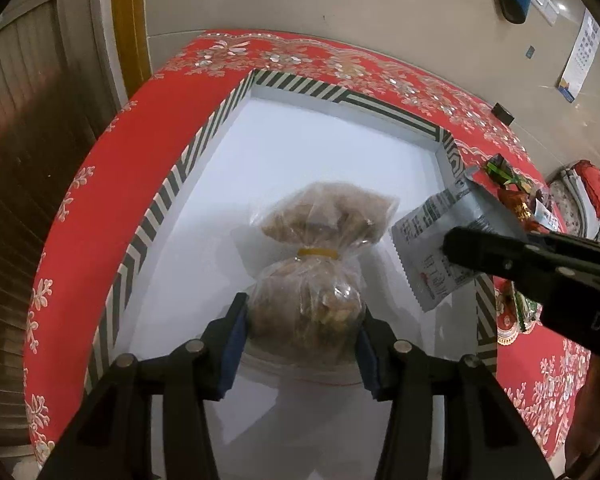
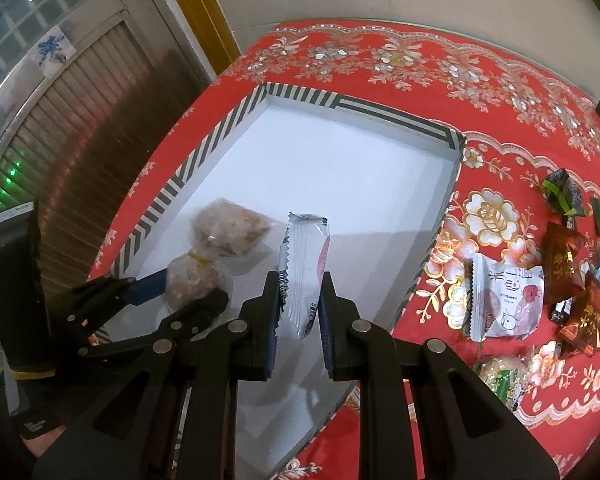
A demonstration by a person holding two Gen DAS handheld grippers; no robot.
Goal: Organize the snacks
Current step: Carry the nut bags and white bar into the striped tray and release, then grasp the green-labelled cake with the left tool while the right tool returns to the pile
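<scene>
In my left gripper I have the clear bag of nuts, tied at the waist with a yellow band. Its long axis runs straight away from me toward 12 o'clock, and my blue pads press its near bulb from both sides, so that gripper is clenched on it. The bag looks to be resting on the white floor of the striped-rim tray, in the near left part, though I cannot tell for sure whether it is touching down.

My right gripper is clamped on a white snack packet, pinched by its lower end with the packet standing up toward 12 o'clock. It hangs over the tray just at 3 o'clock of the nut bag, close but apart. From the left camera that packet pokes in from 3 o'clock over the tray's right rim.

My judgement: the packet wants setting down beside the bag, laid parallel to it, without knocking it.

Outward at 3 o'clock, on the red flowered tablecloth, the loose snacks still wait, nearer my right hand.
</scene>
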